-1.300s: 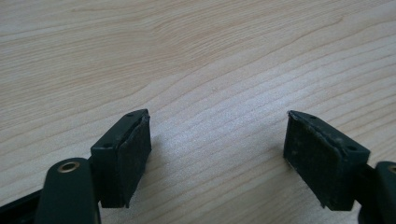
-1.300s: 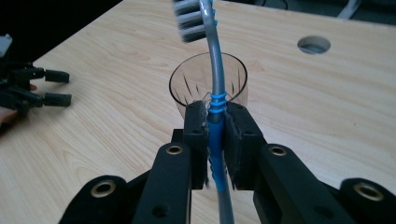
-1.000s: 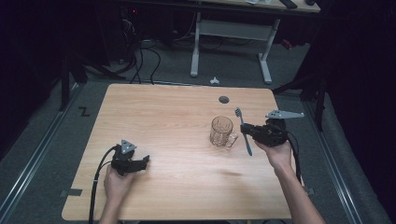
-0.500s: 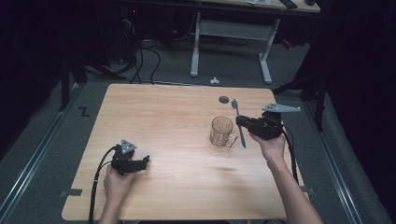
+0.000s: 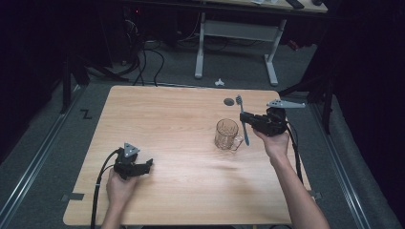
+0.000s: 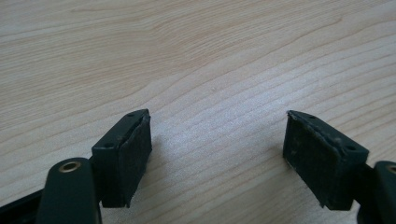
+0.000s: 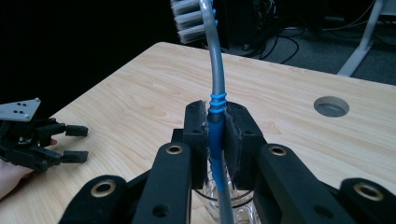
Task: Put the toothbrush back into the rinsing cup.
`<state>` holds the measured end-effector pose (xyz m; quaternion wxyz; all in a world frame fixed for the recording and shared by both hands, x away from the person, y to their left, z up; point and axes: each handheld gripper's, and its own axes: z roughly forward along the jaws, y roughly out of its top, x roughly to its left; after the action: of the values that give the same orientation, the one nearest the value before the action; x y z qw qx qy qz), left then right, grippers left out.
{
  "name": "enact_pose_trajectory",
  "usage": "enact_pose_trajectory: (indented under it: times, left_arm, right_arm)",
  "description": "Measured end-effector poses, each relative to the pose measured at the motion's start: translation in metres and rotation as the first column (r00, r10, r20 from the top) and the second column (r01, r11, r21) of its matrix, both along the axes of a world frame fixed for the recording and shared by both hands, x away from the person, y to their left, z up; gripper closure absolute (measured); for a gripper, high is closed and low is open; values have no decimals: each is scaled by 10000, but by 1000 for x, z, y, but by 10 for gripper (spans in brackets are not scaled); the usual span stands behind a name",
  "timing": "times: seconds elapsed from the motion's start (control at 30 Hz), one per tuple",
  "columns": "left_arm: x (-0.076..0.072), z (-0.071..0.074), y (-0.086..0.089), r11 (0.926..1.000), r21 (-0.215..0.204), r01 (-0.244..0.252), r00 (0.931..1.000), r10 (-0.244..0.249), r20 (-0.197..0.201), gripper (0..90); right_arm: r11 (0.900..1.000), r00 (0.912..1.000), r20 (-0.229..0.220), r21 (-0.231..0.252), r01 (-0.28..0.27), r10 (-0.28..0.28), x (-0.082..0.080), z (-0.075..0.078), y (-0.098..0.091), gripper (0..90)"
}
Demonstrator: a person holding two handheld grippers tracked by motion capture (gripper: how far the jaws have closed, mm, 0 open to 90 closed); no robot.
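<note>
The right gripper (image 7: pixel 215 140), jaws clamped on the toothbrush (image 5: pixel 243 125), holds it near-upright just right of the glass (image 5: pixel 226 134), handle end lowest; left gripper (image 5: pixel 135 167) rests agape, well apart.

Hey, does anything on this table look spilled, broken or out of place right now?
Nothing stands out. The glass mug stands upright on the table, nothing spilled. The right gripper holds the toothbrush by its handle, bristles up; the left gripper rests open.
</note>
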<state>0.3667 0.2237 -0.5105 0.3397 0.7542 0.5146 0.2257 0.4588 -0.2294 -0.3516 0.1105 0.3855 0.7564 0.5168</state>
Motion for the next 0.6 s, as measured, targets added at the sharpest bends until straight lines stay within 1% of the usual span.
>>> enact_pose_trajectory:
  times: [0.13,0.4,0.47,0.6]
  left_arm:
    - [0,0,0,10000,5,2,10000,-2,-3,242]
    - [0,0,0,10000,6,2,10000,-2,-2,242]
    - [0,0,0,10000,12,11,10000,-11,1,243]
    - [0,0,0,10000,8,13,10000,-13,2,245]
  right_arm:
    - [10000,9999,136,-84,48,-47,2,2,3,800]
    - [9999,9994,330,-91,118,-115,9,2,7,800]
    - [10000,9992,403,86,41,-44,9,1,7,800]
    - [10000,9989,465,75,13,-16,10,-1,9,800]
